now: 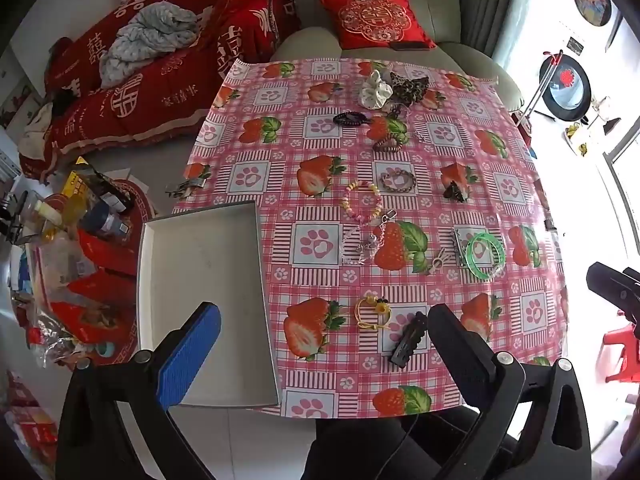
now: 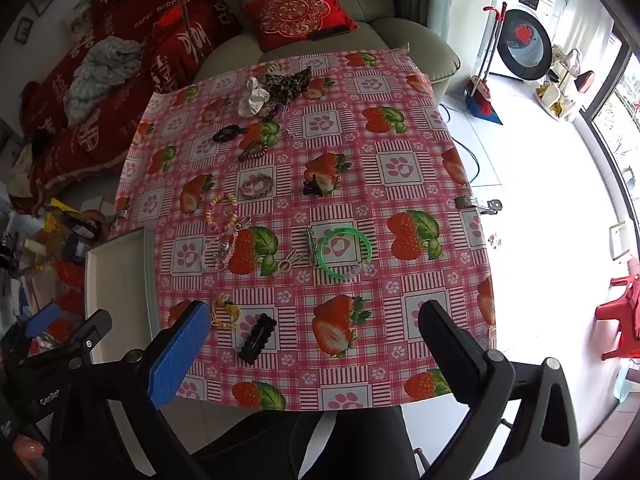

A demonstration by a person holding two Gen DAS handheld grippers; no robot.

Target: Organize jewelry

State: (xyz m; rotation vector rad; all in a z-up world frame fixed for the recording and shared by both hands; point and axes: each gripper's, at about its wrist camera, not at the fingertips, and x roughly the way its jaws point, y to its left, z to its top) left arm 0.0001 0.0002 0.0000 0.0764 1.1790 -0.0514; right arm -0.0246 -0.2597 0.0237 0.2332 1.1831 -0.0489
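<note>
A grey-white tray (image 1: 200, 256) lies at the left edge of the strawberry tablecloth (image 1: 440, 160); it also shows in the right wrist view (image 2: 116, 276). Jewelry lies scattered: a green bangle (image 1: 485, 255) (image 2: 347, 253), a pastel bead bracelet (image 1: 361, 201) (image 2: 221, 211), a yellow cord bracelet (image 1: 372, 312) (image 2: 226, 312), a black hair clip (image 1: 408, 338) (image 2: 258, 338), a braided bracelet (image 1: 397, 181), scrunchies (image 1: 376, 89). My left gripper (image 1: 324, 344) is open and empty over the near edge, above the tray's near corner. My right gripper (image 2: 316, 340) is open and empty above the near table edge.
A red-covered sofa (image 1: 152, 64) and a cluttered floor pile (image 1: 72, 240) are at left. A beige armchair with a red cushion (image 1: 376, 20) is behind the table. A washing machine (image 2: 524, 36) and red stool (image 2: 620, 316) are at right.
</note>
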